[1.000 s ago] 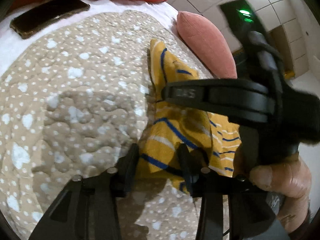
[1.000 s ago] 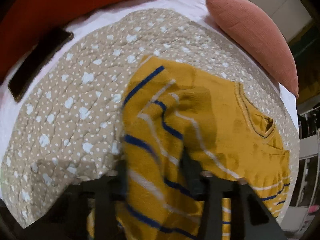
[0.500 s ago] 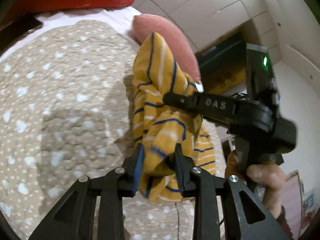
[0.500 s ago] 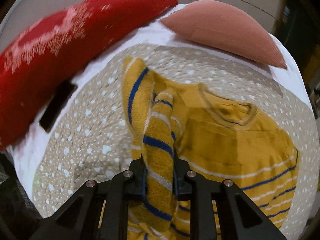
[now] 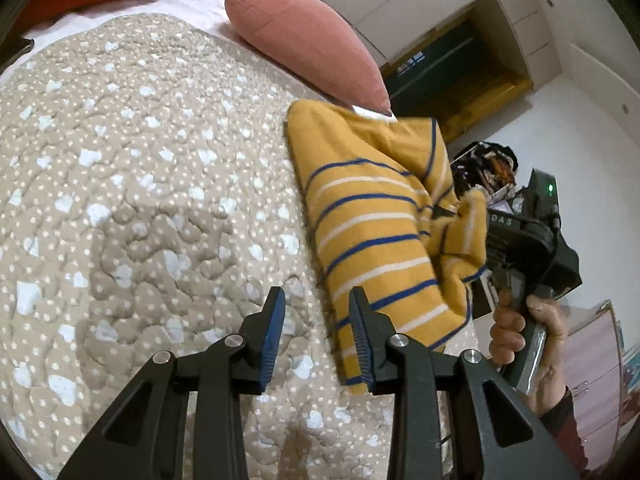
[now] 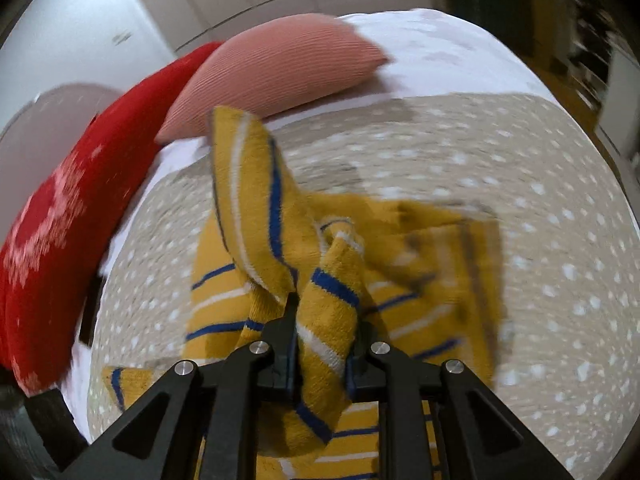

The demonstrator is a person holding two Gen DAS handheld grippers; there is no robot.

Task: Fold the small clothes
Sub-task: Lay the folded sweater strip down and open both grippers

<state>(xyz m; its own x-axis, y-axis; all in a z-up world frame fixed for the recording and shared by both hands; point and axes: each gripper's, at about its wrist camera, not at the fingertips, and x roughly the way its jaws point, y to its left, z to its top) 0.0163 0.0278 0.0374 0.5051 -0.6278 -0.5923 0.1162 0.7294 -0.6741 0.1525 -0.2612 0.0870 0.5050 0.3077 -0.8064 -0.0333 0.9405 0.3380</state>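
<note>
A small mustard-yellow sweater [image 5: 372, 224] with blue and white stripes lies folded over on the beige dotted quilt [image 5: 140, 200]. My left gripper [image 5: 316, 332] is open and empty, just left of the sweater's near edge. My right gripper [image 6: 320, 344] is shut on a bunched striped part of the sweater [image 6: 324, 312] and holds it lifted above the rest of the garment. In the left wrist view the right gripper body [image 5: 528, 240] shows at the right, its fingertips hidden behind the cloth.
A pink pillow [image 5: 304, 40] and a red pillow [image 6: 60, 208] lie at the far side of the bed. A dark phone [image 6: 90, 312] lies on the white sheet [image 6: 440, 44] near the red pillow. The bed edge and room floor lie to the right in the left wrist view.
My left gripper has let go of the sweater and opened. The sweater has been folded over to the right, and my right gripper still holds its bunched part, now carried further right.
</note>
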